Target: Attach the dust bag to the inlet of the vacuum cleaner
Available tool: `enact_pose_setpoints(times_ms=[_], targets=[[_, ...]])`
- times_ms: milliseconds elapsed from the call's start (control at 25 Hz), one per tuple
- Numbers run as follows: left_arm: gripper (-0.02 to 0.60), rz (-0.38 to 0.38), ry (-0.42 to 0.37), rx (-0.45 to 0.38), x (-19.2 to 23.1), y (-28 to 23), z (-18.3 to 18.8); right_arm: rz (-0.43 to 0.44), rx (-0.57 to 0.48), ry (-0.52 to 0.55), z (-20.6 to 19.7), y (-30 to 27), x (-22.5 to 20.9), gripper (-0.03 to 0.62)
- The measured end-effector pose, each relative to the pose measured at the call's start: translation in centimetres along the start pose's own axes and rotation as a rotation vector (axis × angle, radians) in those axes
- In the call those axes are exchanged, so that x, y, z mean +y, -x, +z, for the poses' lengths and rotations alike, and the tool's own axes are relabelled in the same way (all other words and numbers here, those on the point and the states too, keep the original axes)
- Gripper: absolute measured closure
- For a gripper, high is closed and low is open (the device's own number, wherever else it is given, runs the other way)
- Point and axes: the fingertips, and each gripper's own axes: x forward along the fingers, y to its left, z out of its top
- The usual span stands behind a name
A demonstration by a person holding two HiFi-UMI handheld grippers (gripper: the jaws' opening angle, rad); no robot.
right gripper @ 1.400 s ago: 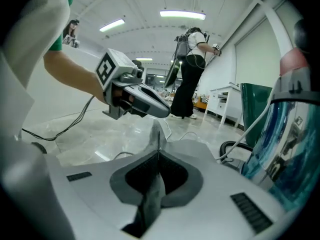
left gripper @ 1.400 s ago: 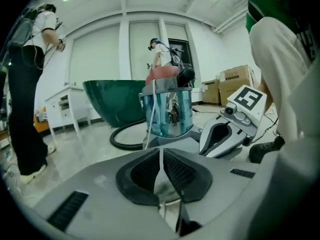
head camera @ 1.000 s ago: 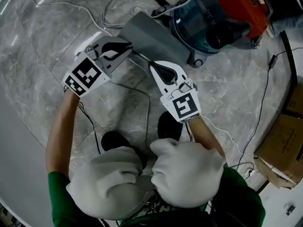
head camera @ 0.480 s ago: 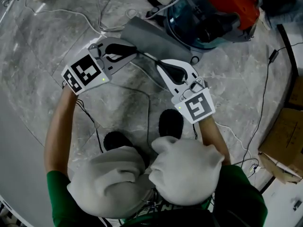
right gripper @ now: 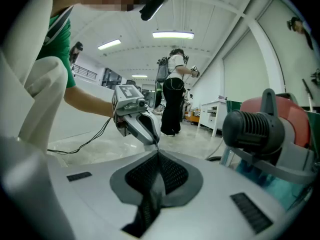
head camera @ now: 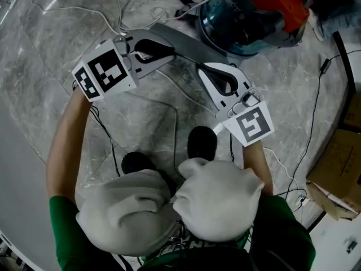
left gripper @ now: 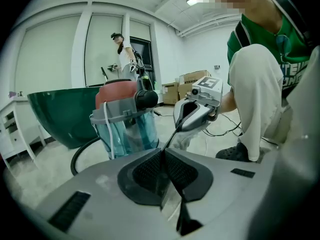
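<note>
The grey dust bag hangs taut between my two grippers, just in front of the vacuum cleaner, a blue see-through canister with a red top. My left gripper is shut on one edge of the bag. My right gripper is shut on the opposite edge. In the left gripper view the bag shows as a thin dark edge running from the closed jaws to the right gripper, with the vacuum behind. The right gripper view shows the left gripper opposite and the vacuum's black ribbed fitting at right.
White and black cables trail over the marble floor. The person's black shoes stand below the grippers. Cardboard boxes lie at the right edge. A green tub sits behind the vacuum, and another person stands in the background.
Both grippers have risen and moved apart toward the vacuum. The bag has come up off the floor and is pulled tighter between them.
</note>
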Motion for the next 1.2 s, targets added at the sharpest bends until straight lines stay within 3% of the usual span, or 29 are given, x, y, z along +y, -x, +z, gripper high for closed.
enact_pose_setpoints(times_ms=[800, 1200], targets=[[0.565, -0.029, -0.173, -0.039, 4.0, -0.4, 11.1, -0.203, -0.047, -0.119, 6.3, 5.4, -6.0, 0.580], [0.563, -0.036, -0.187, -0.081, 5.7, -2.4, 13.4, -0.285, -0.044, -0.133, 6.9, 7.0, -9.0, 0.580]])
